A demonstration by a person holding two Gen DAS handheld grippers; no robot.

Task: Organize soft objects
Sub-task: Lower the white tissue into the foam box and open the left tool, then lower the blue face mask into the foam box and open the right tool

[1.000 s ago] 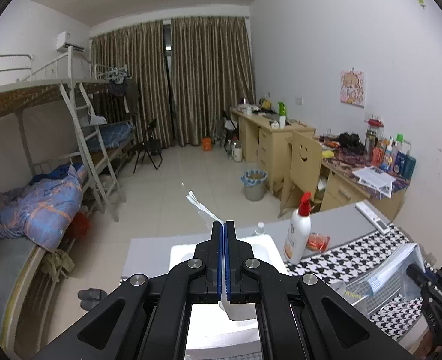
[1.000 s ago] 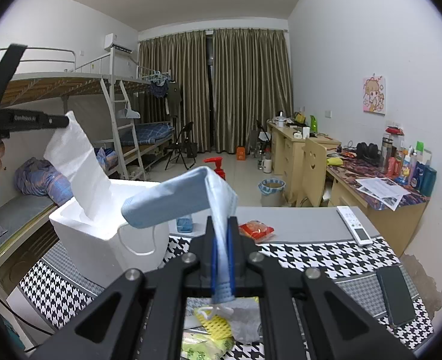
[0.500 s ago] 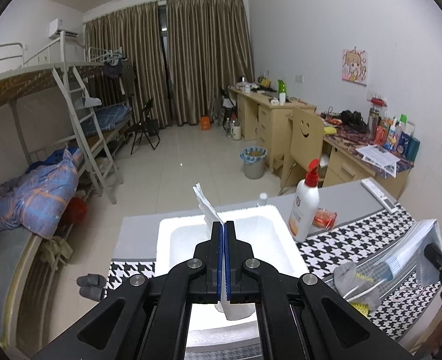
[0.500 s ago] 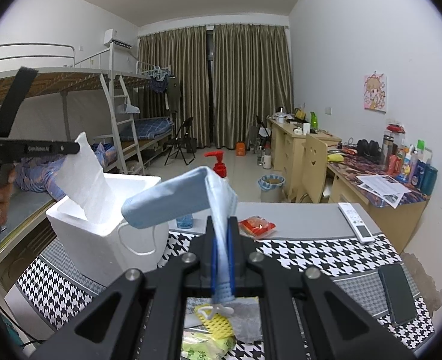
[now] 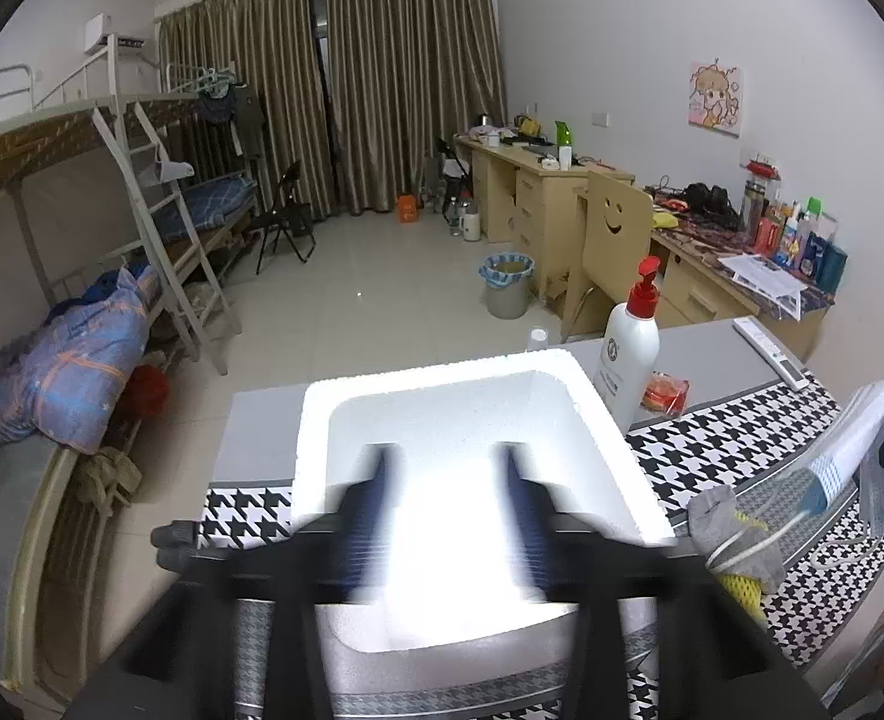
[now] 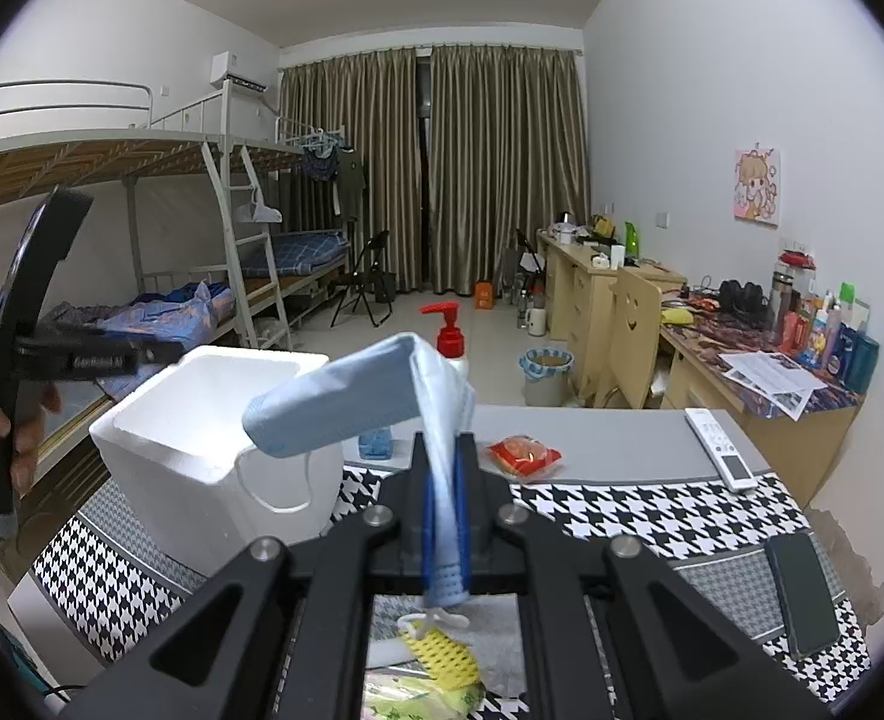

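Right gripper [image 6: 442, 504]: jaws were clamped on a blue face mask [image 6: 382, 384], which rose from between the fingers and folded over to the left; one white ear loop hung beside the box.
Under the right gripper: a yellow mesh item [image 6: 439, 657] and a greenish packet lay on the houndstooth cloth [image 6: 622, 516].
Left gripper [image 5: 442, 504]: jaws stood wide apart and blurred, with nothing between them, held above the open white foam box [image 5: 586, 396]; the interior was too overexposed to read.
Left hand [image 6: 19, 420]: gripped the handle at the left of the right-wrist view, the tool tilted; white lettering on its bar was too blurred to read.
Box position: on the cloth, left part of the table.
Pump bottle [image 5: 631, 354]: white, red pump, just behind the box; a round logo on its label, unreadable.
Red snack packet [image 6: 523, 455]: on the grey tabletop, print illegible.
Remote [image 6: 721, 449]: white, near the right edge.
Phone [image 6: 802, 591]: dark, face down, right.
Far wall: cartoon poster [image 6: 757, 186].
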